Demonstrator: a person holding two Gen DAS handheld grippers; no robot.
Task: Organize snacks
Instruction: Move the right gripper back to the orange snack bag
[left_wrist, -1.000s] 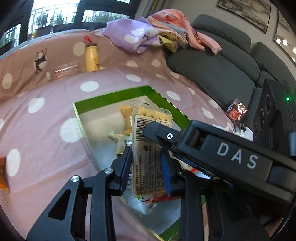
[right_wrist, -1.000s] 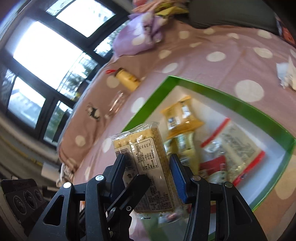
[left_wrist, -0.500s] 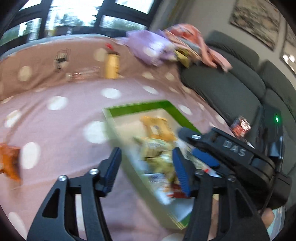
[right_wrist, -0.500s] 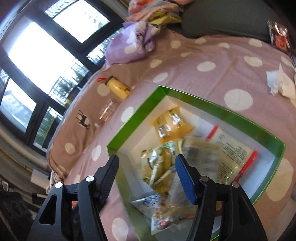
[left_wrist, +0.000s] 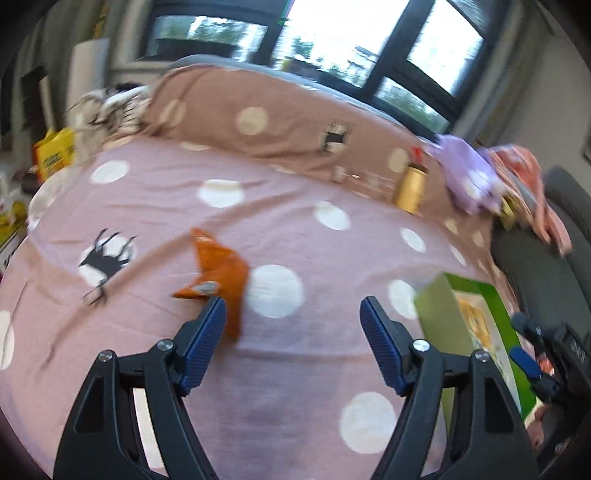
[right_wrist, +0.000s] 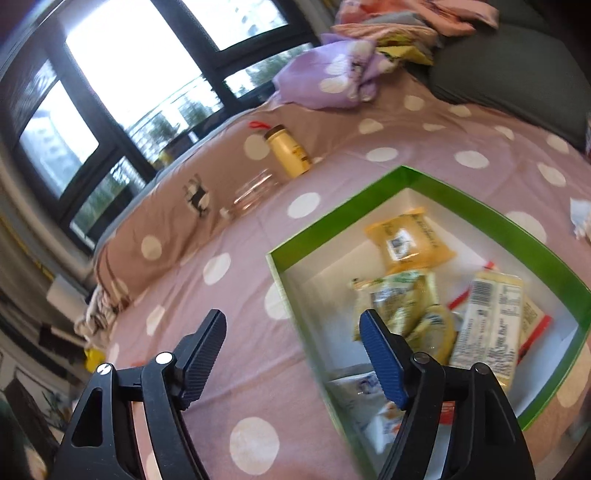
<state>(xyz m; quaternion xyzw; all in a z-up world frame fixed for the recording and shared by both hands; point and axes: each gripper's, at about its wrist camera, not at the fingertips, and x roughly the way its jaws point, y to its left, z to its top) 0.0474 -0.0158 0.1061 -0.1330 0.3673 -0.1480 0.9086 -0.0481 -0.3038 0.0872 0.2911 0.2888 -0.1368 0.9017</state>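
A green-rimmed white box (right_wrist: 332, 218) lies on the pink polka-dot cloth and holds several snack packets, among them a yellow one (right_wrist: 408, 240) and a cracker packet with a printed label (right_wrist: 487, 325). My right gripper (right_wrist: 291, 345) is open and empty over the box's left edge. My left gripper (left_wrist: 293, 332) is open and empty above the cloth. An orange snack packet (left_wrist: 218, 269) lies just beyond its left finger. The box (left_wrist: 439, 310) shows at the right of the left wrist view, with the right gripper (left_wrist: 532, 354) beside it.
A yellow bottle (right_wrist: 286, 151) and a clear bottle (right_wrist: 251, 192) lie at the cloth's far side. A purple cloth (right_wrist: 332, 74) and clothes are piled on the grey sofa (right_wrist: 517, 55). A white tissue (right_wrist: 580, 218) lies right of the box. Yellow bags (left_wrist: 55, 155) stand far left.
My right gripper opened and the cracker packet dropped into the box. My left gripper opened and swung left, away from the box, bringing the orange packet into view.
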